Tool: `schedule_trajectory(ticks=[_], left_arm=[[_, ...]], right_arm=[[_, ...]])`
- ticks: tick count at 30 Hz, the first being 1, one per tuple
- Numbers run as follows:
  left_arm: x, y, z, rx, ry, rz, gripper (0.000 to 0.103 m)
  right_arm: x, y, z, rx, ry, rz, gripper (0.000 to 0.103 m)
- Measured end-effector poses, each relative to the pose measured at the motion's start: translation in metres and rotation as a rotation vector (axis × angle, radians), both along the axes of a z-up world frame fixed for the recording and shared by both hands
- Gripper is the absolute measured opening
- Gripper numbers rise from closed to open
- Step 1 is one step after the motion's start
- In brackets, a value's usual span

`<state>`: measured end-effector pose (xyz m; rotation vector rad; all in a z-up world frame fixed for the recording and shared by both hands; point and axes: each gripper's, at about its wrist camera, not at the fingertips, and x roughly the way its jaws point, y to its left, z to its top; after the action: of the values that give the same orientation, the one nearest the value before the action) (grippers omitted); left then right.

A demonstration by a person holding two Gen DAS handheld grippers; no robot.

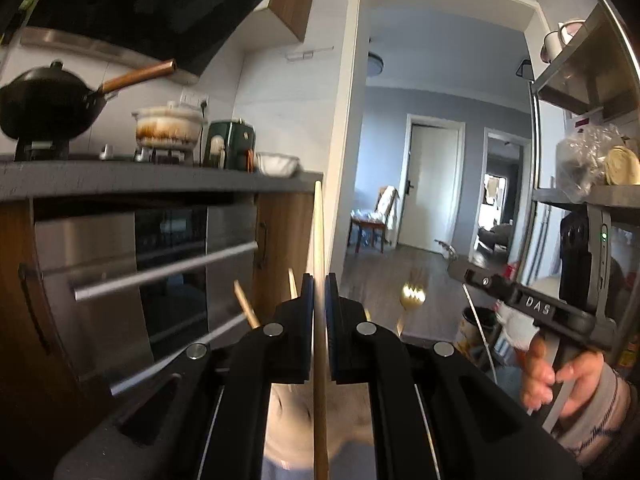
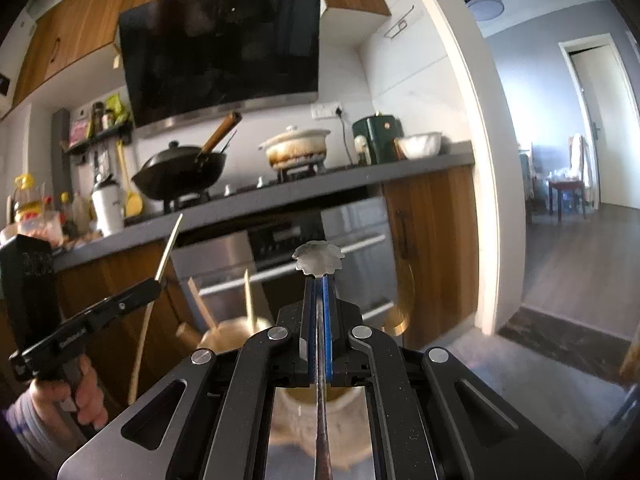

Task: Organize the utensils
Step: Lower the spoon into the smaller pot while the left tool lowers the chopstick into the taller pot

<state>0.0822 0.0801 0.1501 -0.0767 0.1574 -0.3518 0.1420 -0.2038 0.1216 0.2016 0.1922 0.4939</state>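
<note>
My left gripper [image 1: 319, 280] is shut on a long wooden chopstick [image 1: 319, 236] that stands upright between the pads. It also shows in the right wrist view [image 2: 170, 246], held by the left gripper [image 2: 158, 280] at the left. My right gripper [image 2: 319, 280] is shut on a thin metal utensil [image 2: 319, 260] with a scalloped head sticking up past the fingertips. A beige utensil holder [image 2: 236, 330] sits just below both grippers, with several wooden sticks [image 2: 249, 300] standing in it. The right gripper [image 1: 456, 270] shows at the right of the left wrist view.
A grey counter [image 2: 360, 178] runs behind, with a black wok [image 2: 180, 168], a white pot [image 2: 298, 148] and a green appliance [image 2: 378, 136]. A steel oven front [image 1: 152, 264] lies under it. A metal shelf rack [image 1: 580, 92] stands at the right. A doorway [image 2: 560, 160] opens beyond.
</note>
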Motion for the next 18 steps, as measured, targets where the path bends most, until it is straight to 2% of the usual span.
schedule_trajectory(ticks=[6, 8, 11, 14, 16, 18], left_arm=[[0.034, -0.007, 0.013, -0.027, -0.08, 0.02, 0.006], [0.044, -0.008, 0.012, -0.039, -0.078, 0.027, 0.006], [0.051, -0.005, 0.005, -0.068, -0.024, -0.006, 0.004], [0.039, 0.009, -0.009, -0.07, -0.017, -0.013, 0.004], [0.035, 0.017, -0.02, -0.081, 0.035, -0.029, 0.004], [0.033, 0.023, -0.03, -0.041, 0.12, -0.037, 0.004]], right_arm=[[0.024, 0.013, 0.008, 0.049, -0.072, -0.02, 0.004], [0.031, 0.019, 0.006, 0.039, -0.074, -0.031, 0.004], [0.037, 0.022, -0.002, 0.028, -0.043, -0.018, 0.004], [0.033, 0.023, -0.011, 0.006, -0.038, -0.014, 0.004], [0.033, 0.022, -0.017, 0.003, -0.019, -0.009, 0.004], [0.033, 0.022, -0.02, 0.006, 0.003, -0.003, 0.004]])
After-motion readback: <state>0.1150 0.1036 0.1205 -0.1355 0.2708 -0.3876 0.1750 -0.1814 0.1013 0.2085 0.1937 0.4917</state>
